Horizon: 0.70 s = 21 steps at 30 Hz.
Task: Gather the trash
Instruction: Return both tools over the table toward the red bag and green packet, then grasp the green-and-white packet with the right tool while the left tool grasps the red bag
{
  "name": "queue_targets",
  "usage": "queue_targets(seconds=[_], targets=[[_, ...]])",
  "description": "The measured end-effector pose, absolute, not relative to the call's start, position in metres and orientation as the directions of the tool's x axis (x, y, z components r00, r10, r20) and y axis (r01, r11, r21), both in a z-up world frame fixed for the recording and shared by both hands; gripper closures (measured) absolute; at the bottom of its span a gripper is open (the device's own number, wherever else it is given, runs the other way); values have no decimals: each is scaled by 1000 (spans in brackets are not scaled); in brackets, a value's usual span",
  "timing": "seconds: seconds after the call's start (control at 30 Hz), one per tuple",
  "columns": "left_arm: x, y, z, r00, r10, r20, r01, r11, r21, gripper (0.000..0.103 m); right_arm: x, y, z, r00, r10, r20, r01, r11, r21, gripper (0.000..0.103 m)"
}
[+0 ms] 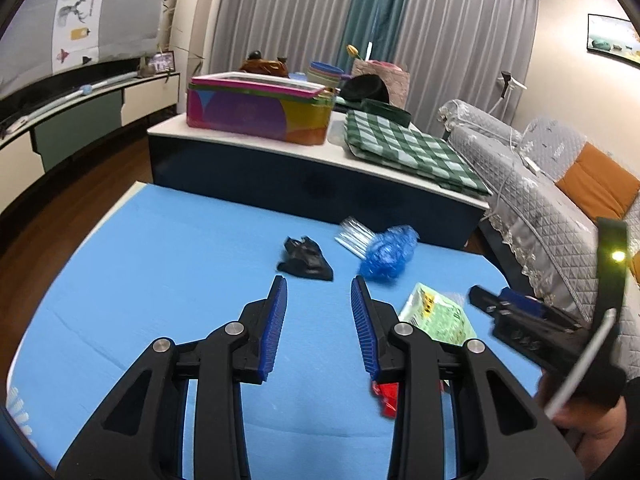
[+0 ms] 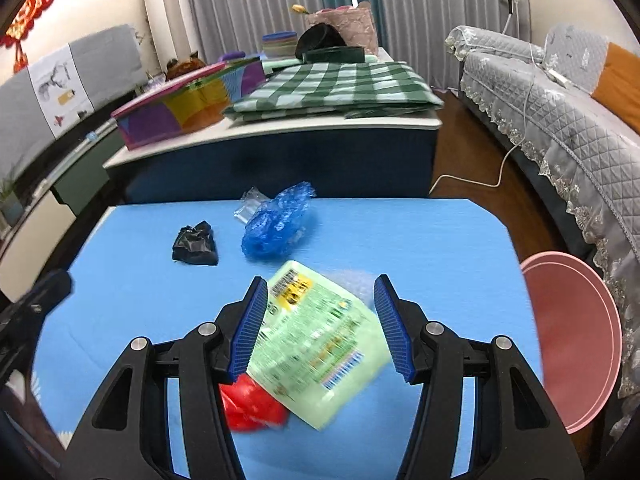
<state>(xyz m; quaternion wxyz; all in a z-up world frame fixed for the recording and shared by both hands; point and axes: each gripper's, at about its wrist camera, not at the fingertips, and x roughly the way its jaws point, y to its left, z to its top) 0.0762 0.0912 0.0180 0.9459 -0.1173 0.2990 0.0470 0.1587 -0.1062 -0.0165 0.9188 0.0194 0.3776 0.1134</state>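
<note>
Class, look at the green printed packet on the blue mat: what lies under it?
A red wrapper pokes out from beneath the near left corner of the green packet, on the blue mat. How far the wrapper extends underneath, and whether anything else lies there, is covered.

no legible text

the green packet [image 2: 316, 344] on the blue surface [image 2: 432, 248] carries a yellow label patch and rows of printing, all too blurred to read. nothing else in either view bears readable words, numbers or brands.

grey curtains [image 1: 280, 12], quilted grey sofa [image 2: 560, 92], brown wood floor [image 1: 80, 200].
</note>
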Motion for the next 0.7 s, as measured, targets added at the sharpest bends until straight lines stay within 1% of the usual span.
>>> queue_targets(seconds=[0.2,0.33,0.4,0.43,0.47,0.5,0.53,0.57,0.7], targets=[[77,109,21,821,29,-570,-187,957,-222,70,181,-67,-32,663,154,-733,-146,986,75,47],[77,117,23,825,31,-565,-197,952,-236,70,192,-44,-42,645,69,-761,-120,993,-11,47],[78,119,25,826,31,-562,-199,950,-240,70,195,-37,-47,627,31,-778,-110,993,-50,51],[78,120,25,827,30,-561,-199,950,-242,70,195,-35,-47,623,17,-782,-110,992,-65,60],[78,121,26,828,30,-559,-200,949,-245,70,194,-33,-48,619,-11,-785,-105,990,-97,75],[79,121,26,829,29,-559,-200,948,-247,70,192,-35,-48,614,-21,-789,-103,989,-107,81],[80,122,26,828,26,-560,-200,947,-251,70,190,-38,-48,606,-14,-795,-105,990,-97,93],[80,121,26,827,21,-562,-198,947,-255,70,190,-42,-48,602,-10,-799,-105,990,-92,100],[84,114,24,822,4,-570,-181,950,-255,70,177,-64,-38,614,18,-789,-115,991,-67,103]])
